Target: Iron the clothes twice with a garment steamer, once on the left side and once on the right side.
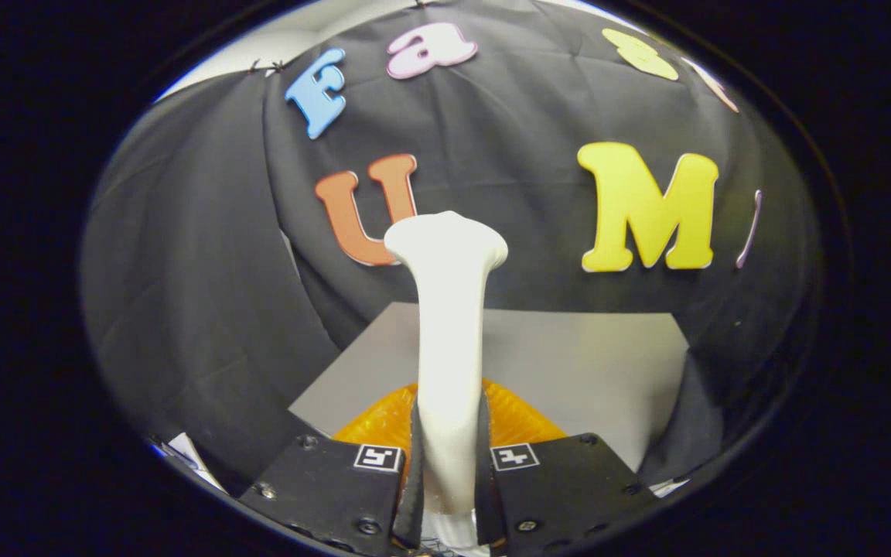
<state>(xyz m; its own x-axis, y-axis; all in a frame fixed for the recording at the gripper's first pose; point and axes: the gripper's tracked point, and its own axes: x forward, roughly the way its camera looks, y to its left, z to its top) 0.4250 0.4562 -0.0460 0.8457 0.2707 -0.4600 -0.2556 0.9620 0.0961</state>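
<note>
The gripper (448, 472) is holding the garment steamer (449, 325) by its narrow white handle, the jaws clamped on it from both sides, the flared head rising toward twelve o'clock beyond the fingers. The shell is looking smooth, rigid plastic, so it is likely slipping or twisting under a loose grip; holding low on the slim neck, as now, is seeming sensible, though the head is probably making it top-heavy. An orange ribbed thing (519, 422) is lying just behind the handle on the grey worktop (600, 363); no garment can be made out.
</note>
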